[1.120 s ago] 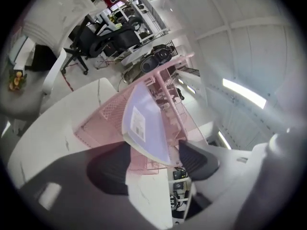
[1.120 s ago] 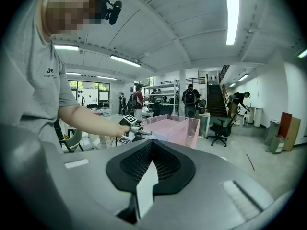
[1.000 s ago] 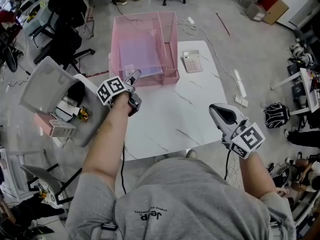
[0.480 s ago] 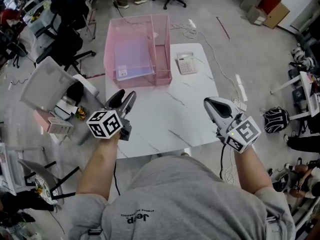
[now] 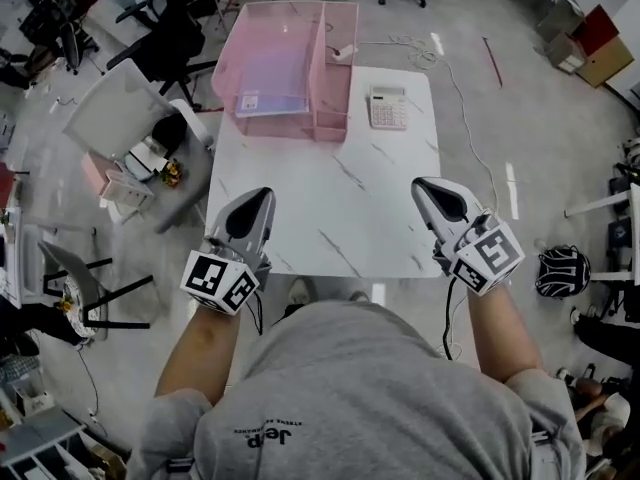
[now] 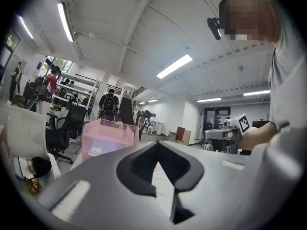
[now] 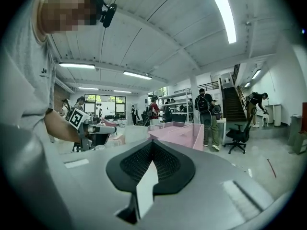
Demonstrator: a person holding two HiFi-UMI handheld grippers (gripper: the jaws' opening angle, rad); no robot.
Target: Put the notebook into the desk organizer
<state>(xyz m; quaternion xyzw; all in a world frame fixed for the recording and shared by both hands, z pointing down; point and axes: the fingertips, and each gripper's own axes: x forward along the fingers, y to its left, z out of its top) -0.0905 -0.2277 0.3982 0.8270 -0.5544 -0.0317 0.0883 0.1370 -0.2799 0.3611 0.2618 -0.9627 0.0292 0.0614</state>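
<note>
Overhead, the head view shows the notebook (image 5: 270, 86) lying flat in the wide left compartment of the pink desk organizer (image 5: 290, 6). The organizer stands at the far end of the white table (image 5: 340, 203), and a calculator (image 5: 387, 108) lies just beside it on the right. Neither gripper view shows the calculator.

The left gripper (image 5: 260, 196) hangs over the near left edge of the table. Its jaws have just been closing and now meet, with nothing between them. The right gripper (image 5: 424, 184) is over the near right edge, jaws together and likewise empty. Bare tabletop lies between both grippers and the organizer.

The left gripper view shows the notebook only dimly through the organizer's pink wall, with the right gripper off to the side. The right gripper view adds a person (image 7: 210, 115) standing beyond the organizer, an office chair (image 7: 238, 136) and a staircase (image 7: 232, 102).

In both gripper views the gripper's own body hides the near tabletop. A grey chair (image 5: 115, 123) stands near the table's left side.
</note>
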